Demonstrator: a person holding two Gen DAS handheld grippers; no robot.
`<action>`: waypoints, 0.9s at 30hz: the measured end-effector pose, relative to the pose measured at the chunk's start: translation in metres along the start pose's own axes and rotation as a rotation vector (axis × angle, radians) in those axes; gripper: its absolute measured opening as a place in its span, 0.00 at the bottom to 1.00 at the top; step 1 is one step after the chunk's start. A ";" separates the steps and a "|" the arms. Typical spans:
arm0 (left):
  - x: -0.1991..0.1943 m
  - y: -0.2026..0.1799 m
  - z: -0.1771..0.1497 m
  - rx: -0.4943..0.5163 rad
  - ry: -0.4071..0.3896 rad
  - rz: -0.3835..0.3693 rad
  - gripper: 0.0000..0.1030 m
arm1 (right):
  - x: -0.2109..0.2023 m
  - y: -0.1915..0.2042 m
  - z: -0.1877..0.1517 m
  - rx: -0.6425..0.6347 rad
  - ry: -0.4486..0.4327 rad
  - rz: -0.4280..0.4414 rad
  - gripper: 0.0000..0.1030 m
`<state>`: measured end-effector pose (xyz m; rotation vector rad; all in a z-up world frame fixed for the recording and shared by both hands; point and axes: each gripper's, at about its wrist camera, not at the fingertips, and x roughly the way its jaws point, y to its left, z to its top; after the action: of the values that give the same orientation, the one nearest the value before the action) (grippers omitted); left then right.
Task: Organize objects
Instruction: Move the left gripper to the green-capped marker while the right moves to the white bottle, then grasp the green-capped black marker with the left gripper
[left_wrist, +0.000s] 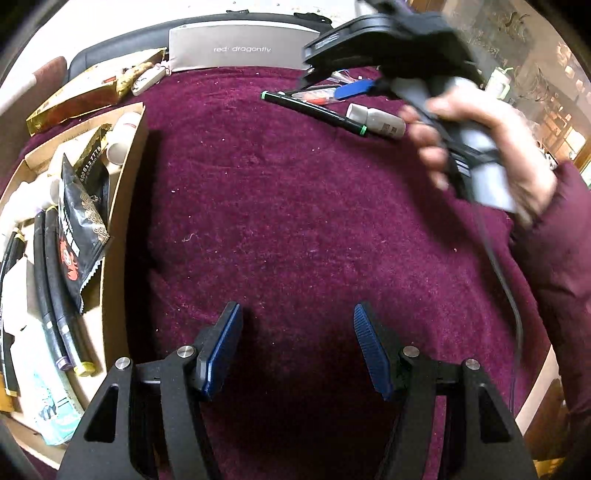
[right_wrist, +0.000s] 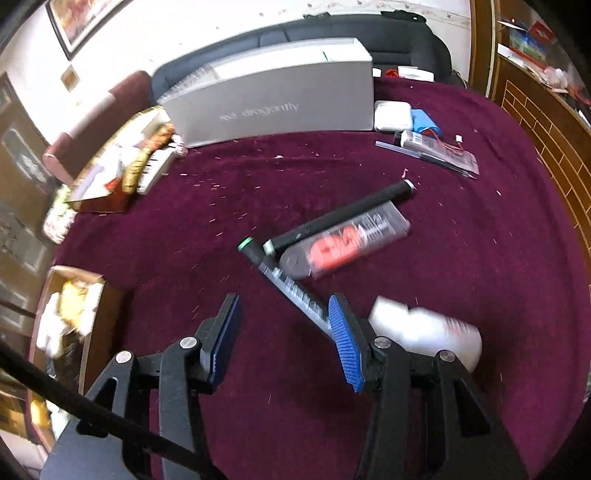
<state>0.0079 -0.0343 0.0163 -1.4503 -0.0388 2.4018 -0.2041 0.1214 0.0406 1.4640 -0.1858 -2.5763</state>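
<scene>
My left gripper (left_wrist: 295, 347) hangs open over bare maroon cloth (left_wrist: 280, 206), with nothing between its blue pads. To its left stands a cardboard box (left_wrist: 125, 206) holding a black sachet (left_wrist: 83, 225), dark markers (left_wrist: 55, 295) and a white bottle (left_wrist: 123, 138). A hand (left_wrist: 480, 147) carries my right gripper (left_wrist: 317, 62), blurred, above the far items. In the right wrist view my right gripper (right_wrist: 284, 339) is open and empty. A thin pen (right_wrist: 291, 288) with a green ring lies just beyond its right finger. Past it lie a black marker (right_wrist: 343, 214), a clear tube with a red label (right_wrist: 347, 243) and a white bottle (right_wrist: 424, 332).
A grey shoe box (right_wrist: 269, 99) stands at the back edge, with a gold-trimmed box (right_wrist: 110, 177) to its left. At the back right lie a plastic packet (right_wrist: 432, 149), a white case (right_wrist: 391, 114) and a blue pack (right_wrist: 424, 123). A black cable (left_wrist: 506, 280) trails from the right gripper.
</scene>
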 end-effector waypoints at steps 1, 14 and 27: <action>-0.001 0.002 0.000 -0.006 -0.001 -0.005 0.55 | 0.008 0.000 0.004 0.003 0.008 -0.023 0.46; -0.005 0.011 0.001 -0.044 -0.001 -0.039 0.55 | 0.011 0.031 -0.042 -0.136 0.238 0.224 0.28; -0.016 0.033 0.048 -0.169 -0.037 -0.095 0.55 | -0.063 -0.113 -0.006 0.180 -0.111 -0.017 0.76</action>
<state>-0.0358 -0.0635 0.0472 -1.4403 -0.3200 2.3967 -0.1769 0.2451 0.0682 1.3826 -0.4330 -2.7182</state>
